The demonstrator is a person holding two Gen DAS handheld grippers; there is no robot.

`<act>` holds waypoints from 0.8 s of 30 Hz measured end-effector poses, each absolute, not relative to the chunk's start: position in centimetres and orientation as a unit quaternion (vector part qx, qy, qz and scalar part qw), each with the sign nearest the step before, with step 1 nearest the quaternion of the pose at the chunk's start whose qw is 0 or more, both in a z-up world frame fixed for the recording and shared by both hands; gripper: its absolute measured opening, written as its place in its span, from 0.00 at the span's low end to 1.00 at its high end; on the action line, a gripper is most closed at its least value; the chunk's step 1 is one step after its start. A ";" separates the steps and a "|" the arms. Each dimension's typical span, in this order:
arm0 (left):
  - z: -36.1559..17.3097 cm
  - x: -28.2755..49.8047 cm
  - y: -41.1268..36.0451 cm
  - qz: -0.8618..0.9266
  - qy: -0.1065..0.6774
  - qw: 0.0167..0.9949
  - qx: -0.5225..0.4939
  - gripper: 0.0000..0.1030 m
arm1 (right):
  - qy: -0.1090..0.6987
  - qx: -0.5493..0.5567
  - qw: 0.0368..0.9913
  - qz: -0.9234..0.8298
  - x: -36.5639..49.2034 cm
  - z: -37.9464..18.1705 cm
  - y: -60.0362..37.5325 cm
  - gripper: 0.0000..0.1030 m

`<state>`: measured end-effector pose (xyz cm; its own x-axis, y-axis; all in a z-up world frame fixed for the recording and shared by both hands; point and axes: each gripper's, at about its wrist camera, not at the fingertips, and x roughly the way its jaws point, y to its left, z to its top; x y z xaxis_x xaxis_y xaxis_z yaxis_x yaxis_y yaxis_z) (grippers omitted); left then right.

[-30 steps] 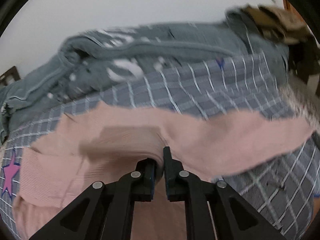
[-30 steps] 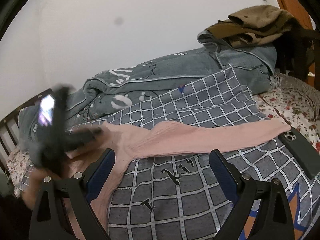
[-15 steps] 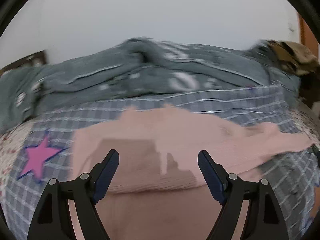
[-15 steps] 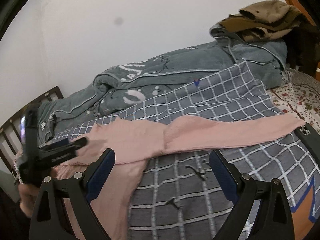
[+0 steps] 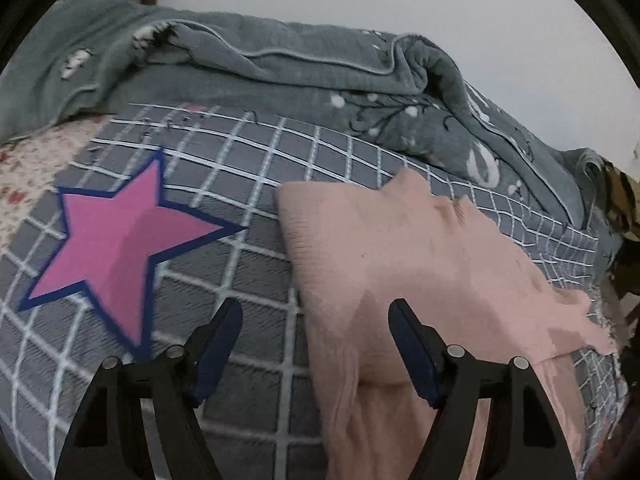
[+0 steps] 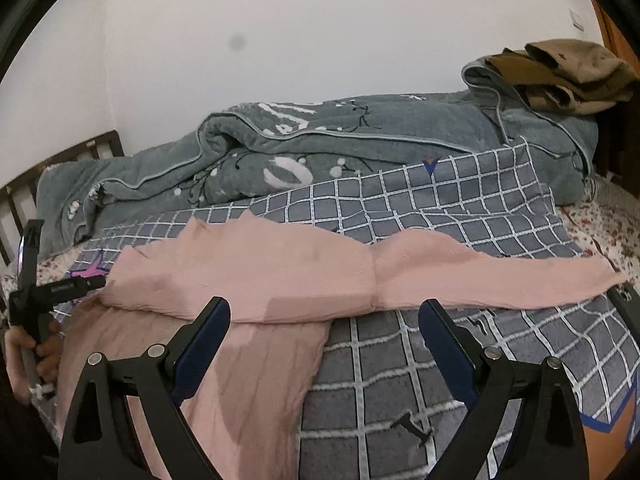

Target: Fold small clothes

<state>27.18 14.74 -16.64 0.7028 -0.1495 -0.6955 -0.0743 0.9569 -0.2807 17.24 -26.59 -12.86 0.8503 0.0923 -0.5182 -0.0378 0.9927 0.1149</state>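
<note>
I see the pink top [image 6: 280, 272] as a thin, matt ribbed knit, soft and faintly creased. Under it the grey checked cover [image 6: 460, 216] looks fuzzy, a brushed fleece with raised white lines. The quilt [image 6: 360, 140] along the bed's far edge is thick matt plush. My grippers' arms are smooth black plastic with shiny metal rivets [image 5: 454, 350]; the headboard [image 6: 60, 160] is dark wood.

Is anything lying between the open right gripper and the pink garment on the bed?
Nothing visible does. The right gripper hangs open just above the pink garment, which lies uncovered on the checked blanket.
</note>
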 end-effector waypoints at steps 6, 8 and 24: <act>-18.3 30.0 12.1 -0.012 0.416 0.903 -0.102 0.31 | 0.289 0.060 0.955 0.032 19.2 -13.6 -26.2 0.91; -17.7 29.8 12.0 -0.014 0.398 0.913 -0.089 0.15 | 0.290 0.054 0.955 0.025 19.5 -13.7 -26.3 0.91; -18.4 29.0 16.1 0.022 0.375 0.916 -0.139 0.50 | 0.289 0.047 0.956 -0.008 20.1 -13.5 -29.1 0.91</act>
